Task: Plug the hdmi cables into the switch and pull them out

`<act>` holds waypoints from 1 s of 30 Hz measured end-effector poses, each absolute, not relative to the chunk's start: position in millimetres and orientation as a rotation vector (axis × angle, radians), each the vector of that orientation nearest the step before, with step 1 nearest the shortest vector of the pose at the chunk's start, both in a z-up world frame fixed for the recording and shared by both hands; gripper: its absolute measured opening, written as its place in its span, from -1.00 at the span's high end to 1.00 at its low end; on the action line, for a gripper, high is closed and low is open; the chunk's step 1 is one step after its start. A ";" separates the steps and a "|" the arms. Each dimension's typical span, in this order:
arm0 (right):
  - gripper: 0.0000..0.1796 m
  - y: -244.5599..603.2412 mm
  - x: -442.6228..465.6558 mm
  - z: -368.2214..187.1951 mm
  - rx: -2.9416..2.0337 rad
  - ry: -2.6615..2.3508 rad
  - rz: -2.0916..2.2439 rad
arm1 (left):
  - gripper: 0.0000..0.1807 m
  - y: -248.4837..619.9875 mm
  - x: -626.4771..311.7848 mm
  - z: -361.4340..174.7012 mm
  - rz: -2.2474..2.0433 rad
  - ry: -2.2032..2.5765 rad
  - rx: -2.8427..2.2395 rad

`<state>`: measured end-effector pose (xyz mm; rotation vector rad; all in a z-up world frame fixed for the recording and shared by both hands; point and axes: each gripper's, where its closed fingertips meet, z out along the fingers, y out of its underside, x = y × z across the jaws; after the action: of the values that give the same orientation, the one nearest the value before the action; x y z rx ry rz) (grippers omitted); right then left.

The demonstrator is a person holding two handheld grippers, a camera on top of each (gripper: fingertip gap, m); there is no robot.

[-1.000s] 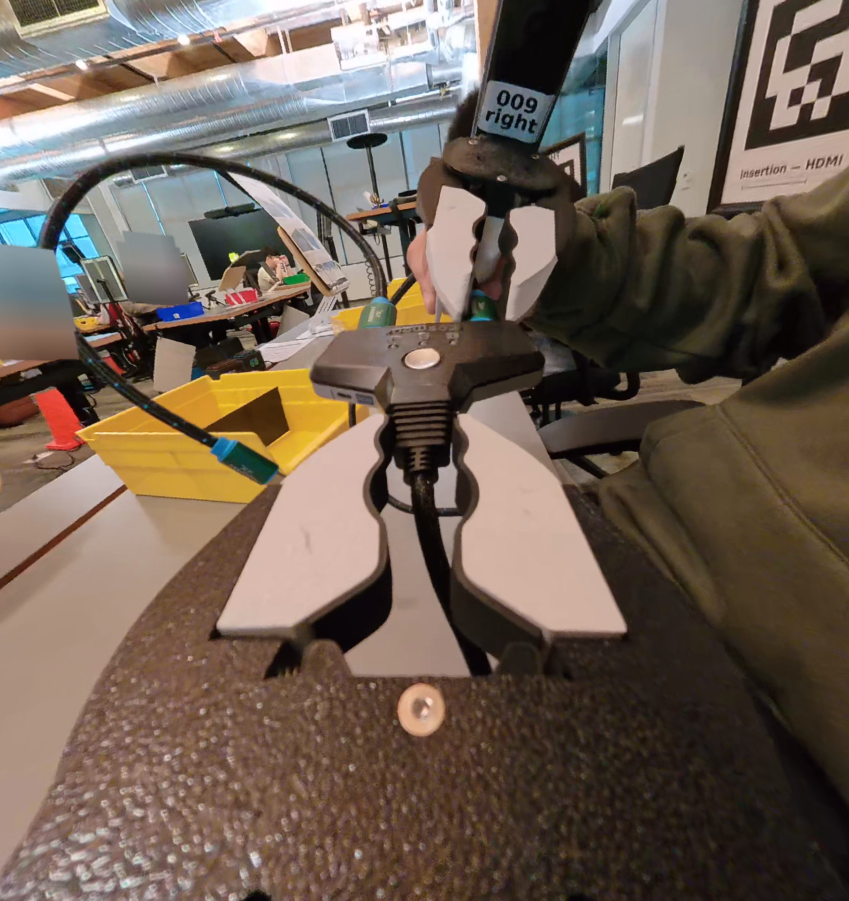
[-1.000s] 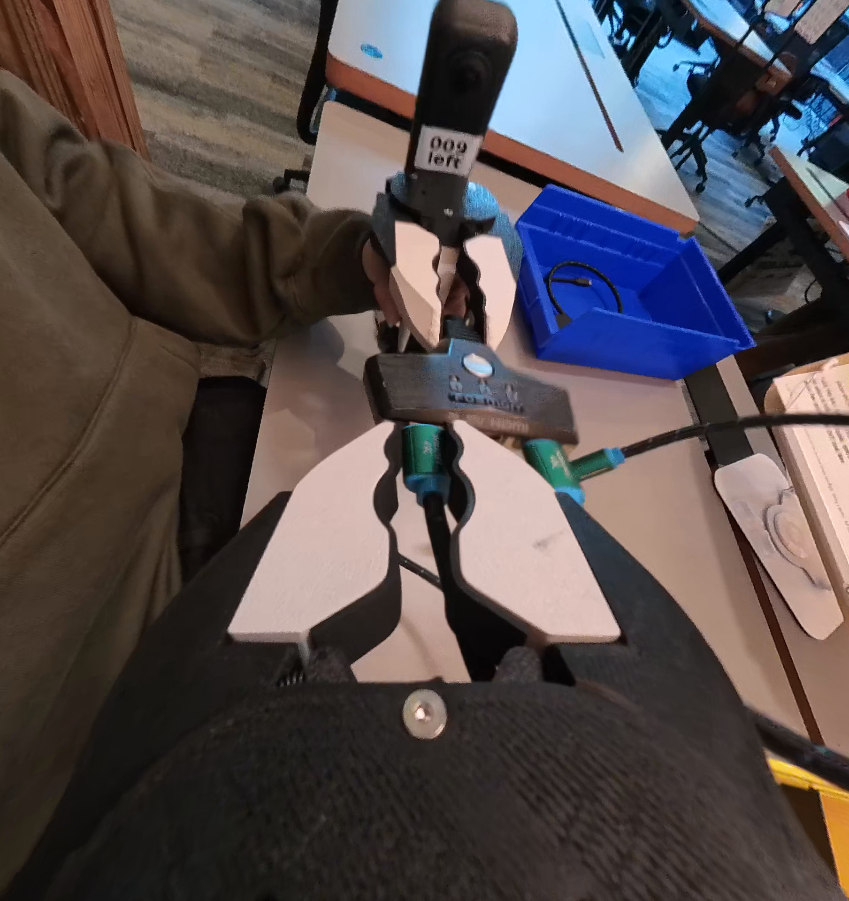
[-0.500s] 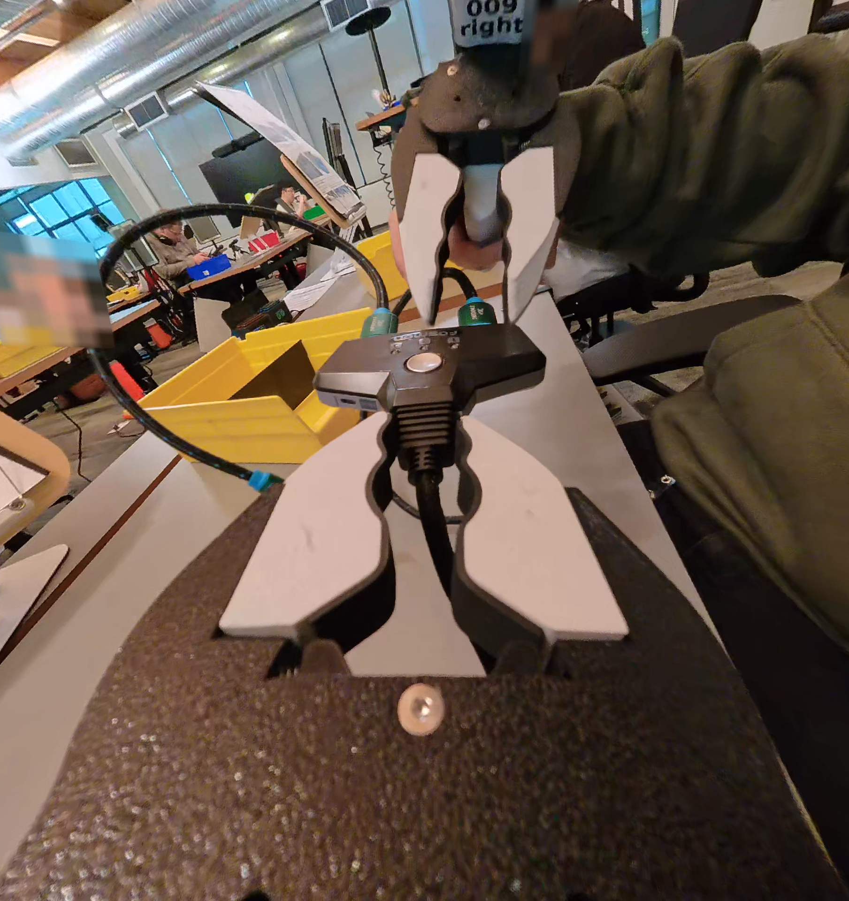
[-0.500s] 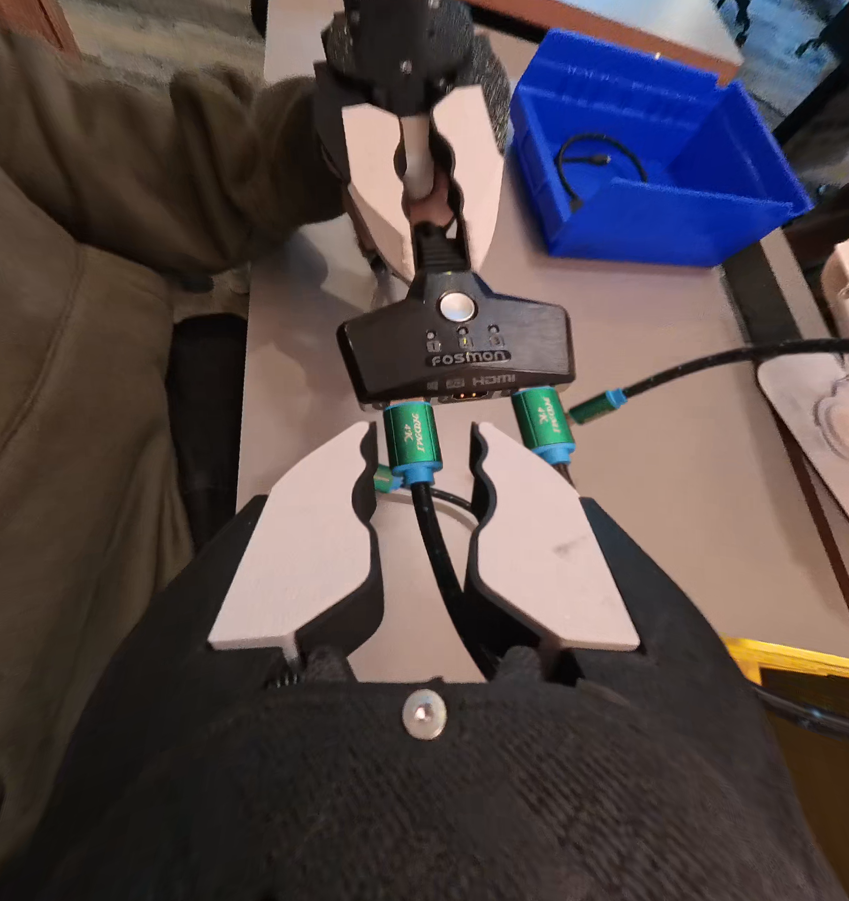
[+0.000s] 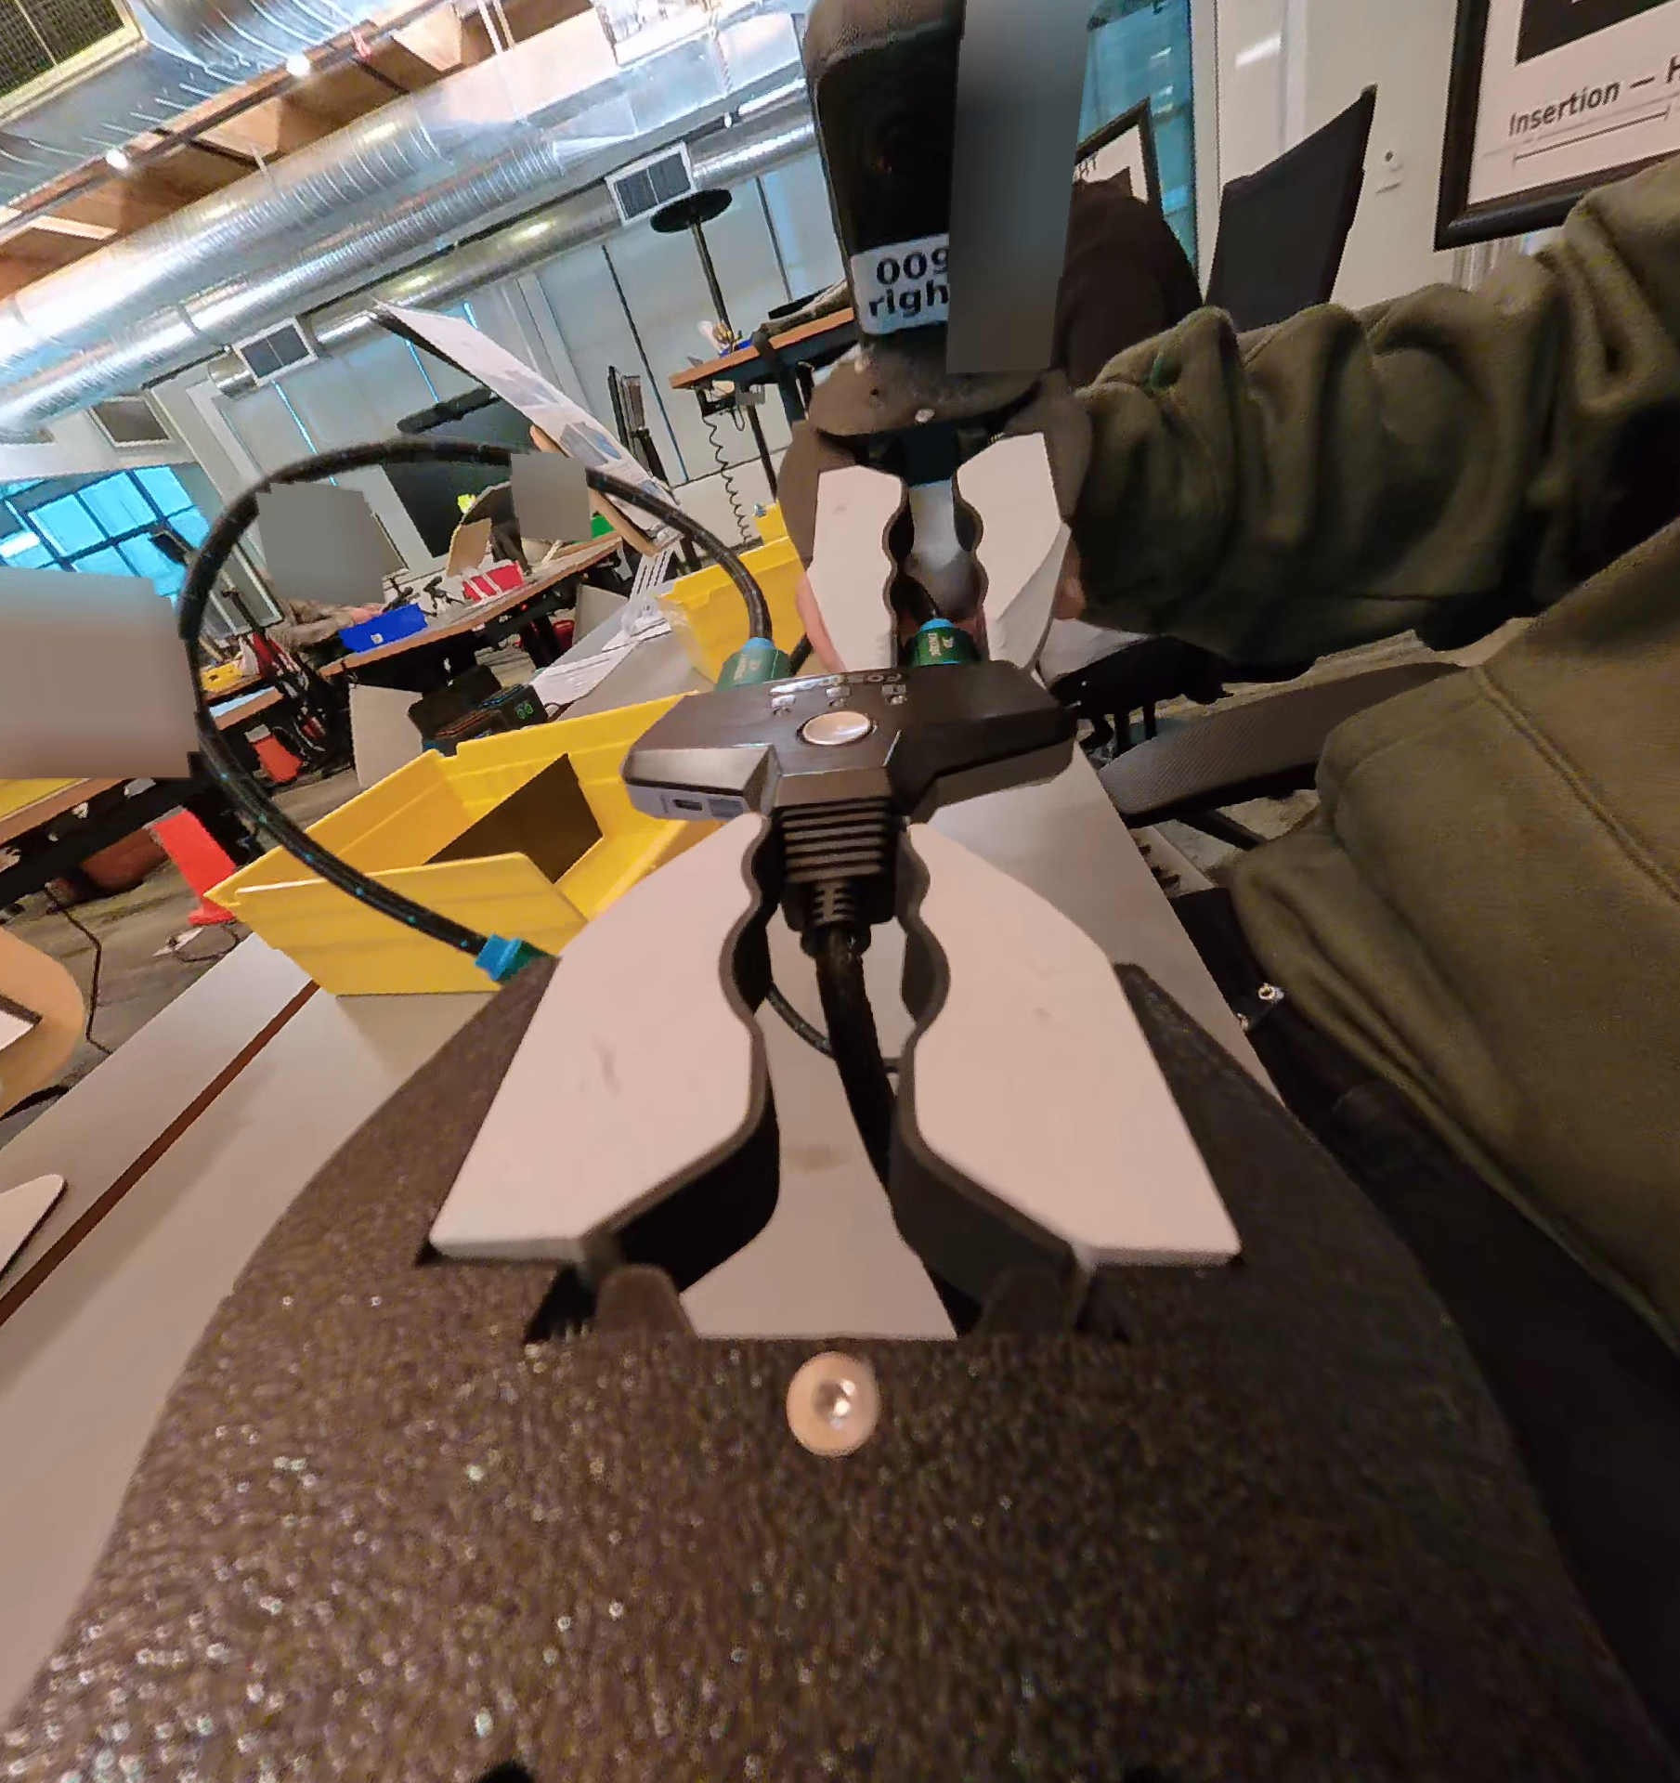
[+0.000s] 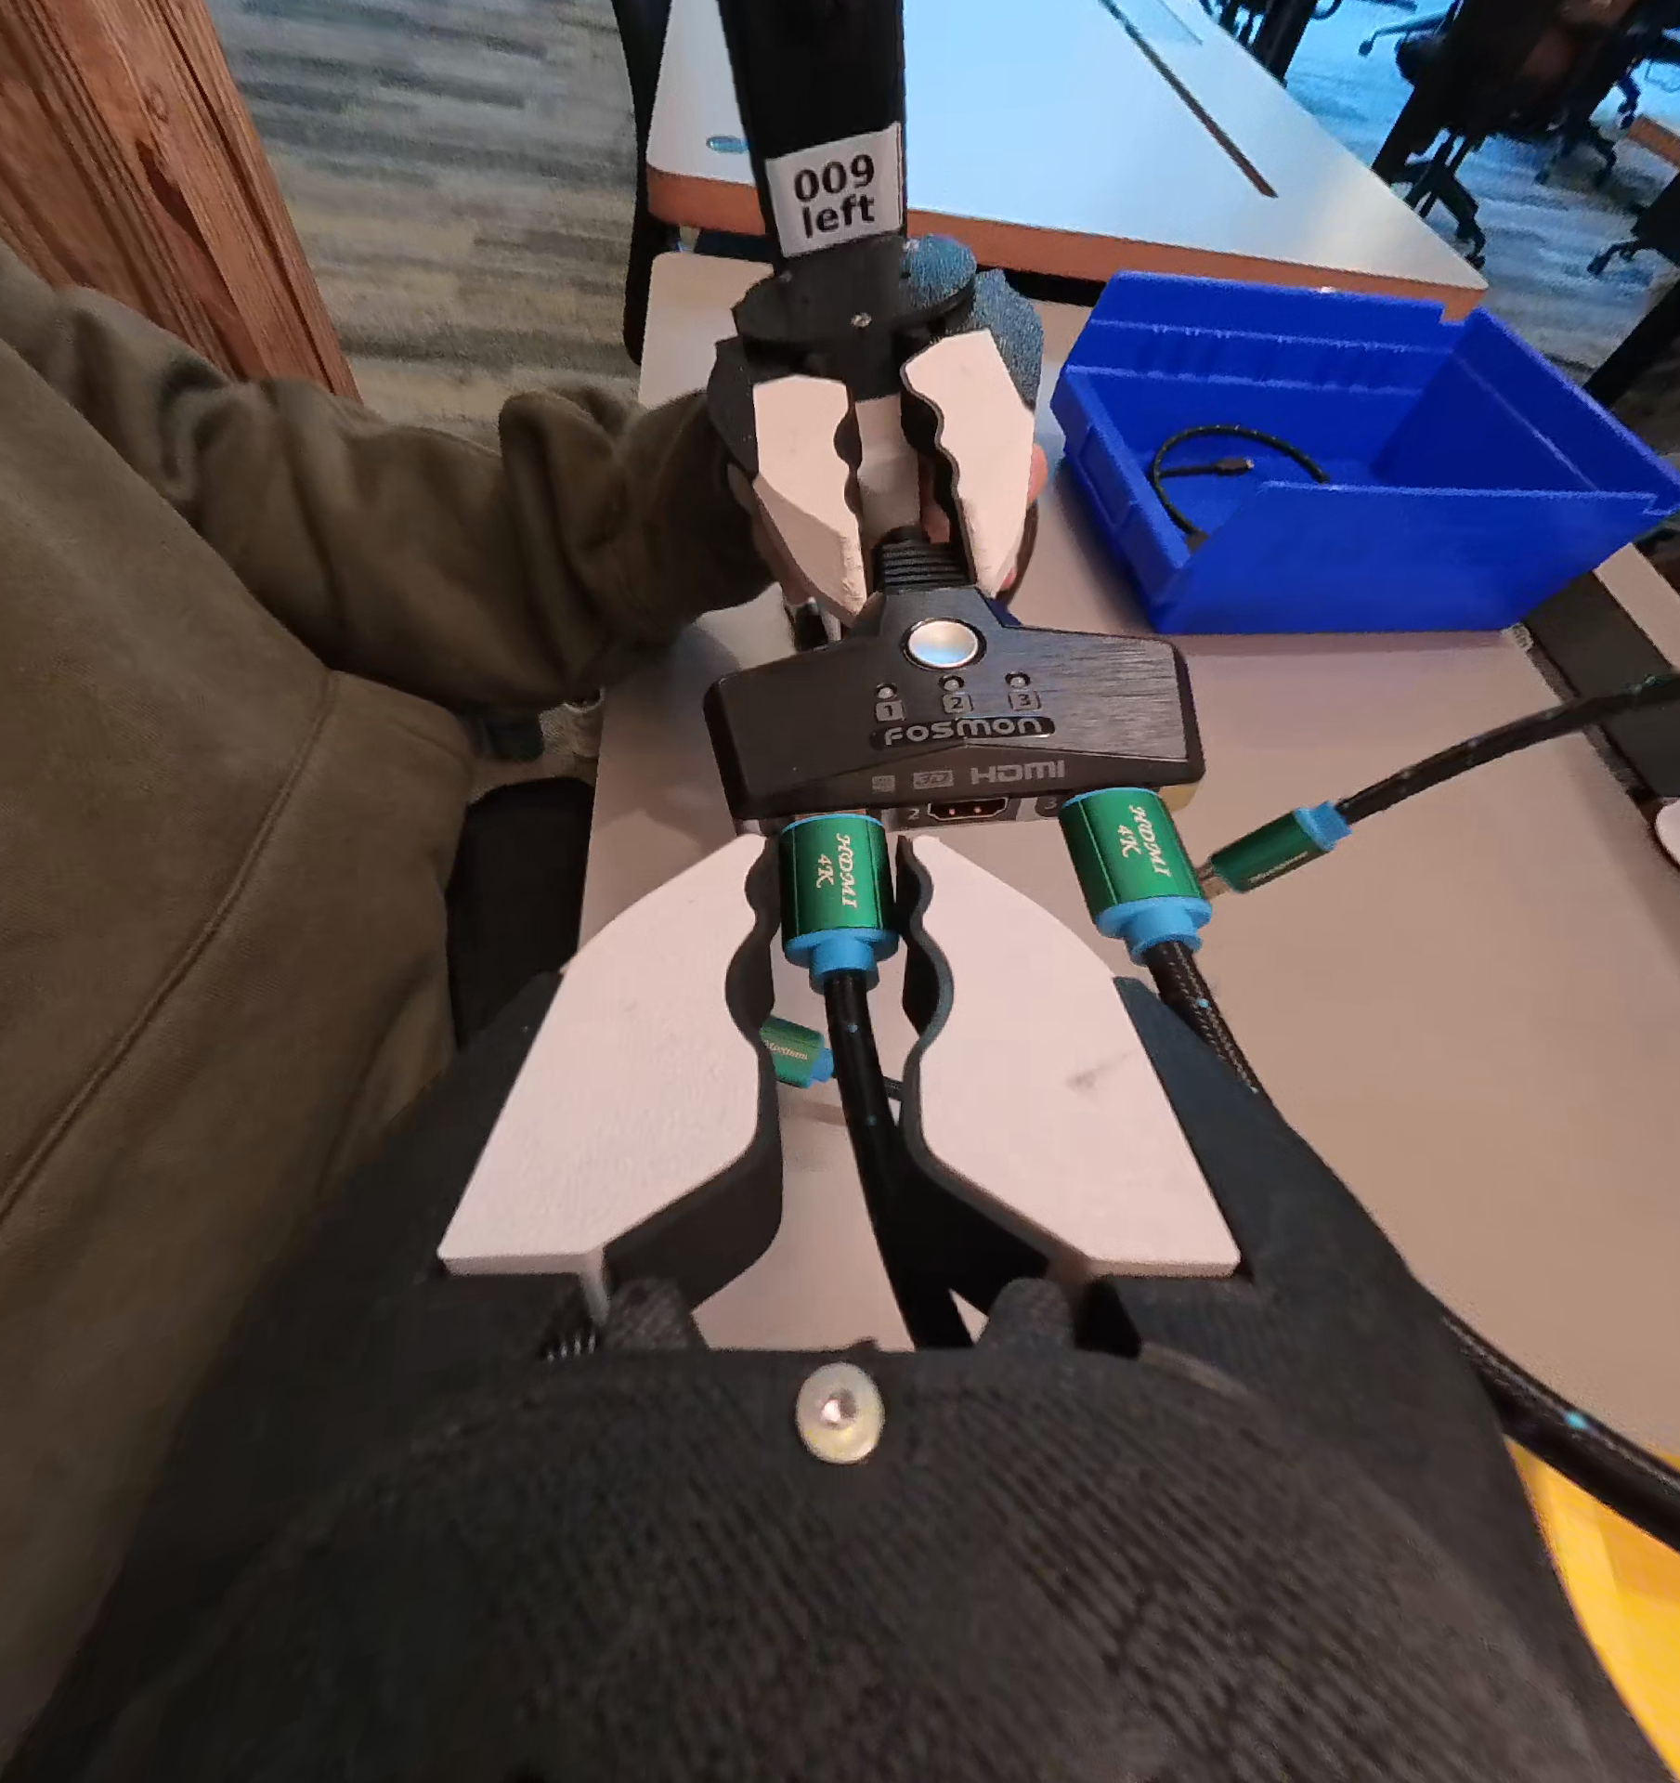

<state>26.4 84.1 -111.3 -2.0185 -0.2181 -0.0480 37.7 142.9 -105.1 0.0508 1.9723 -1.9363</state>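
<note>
**Left gripper**: jaws clamped on the ribbed strain relief of the switch, whose own black lead runs back between the fingers. The switch is carried level, clear of the table.

**Right gripper**: jaws drawn close on either side of the near-side green plug. Whether the pads actually press on it cannot be told.

**Switch ports:** both outer ports are filled, by the near-side green plug and by the second green plug. The middle port is empty.

**Change:** half a second back the right jaws stood wider and sat behind the plug, on its cable. A second back they pinched the plug as it went in. They have now come forward and narrowed round the seated plug. Judged: insertion of this cable is finished, and this is a fresh hold for pulling it out. The left grip is unchanged throughout.

**Loose ends:** a third green plug lies on the table towards its right edge, and a smaller one shows beneath the right gripper.

**Surroundings:** blue bin at the far right of the table, holding a thin black cable; yellow bin at the opposite end.
</note>
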 end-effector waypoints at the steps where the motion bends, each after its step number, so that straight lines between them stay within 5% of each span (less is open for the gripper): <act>1: 0.75 84.9 25.4 -109.3 -1.998 -0.221 -0.051 | 0.76 143.3 36.8 -103.8 -1.951 1.964 0.055; 30: 0.81 85.8 13.3 -82.8 -1.971 -0.445 -0.290 | 0.68 138.2 32.6 -111.8 -2.052 2.048 -0.012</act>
<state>13.3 85.8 -82.8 -1.9707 -0.4455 -0.2896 32.6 138.2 -111.8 -0.0122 2.0484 -2.0521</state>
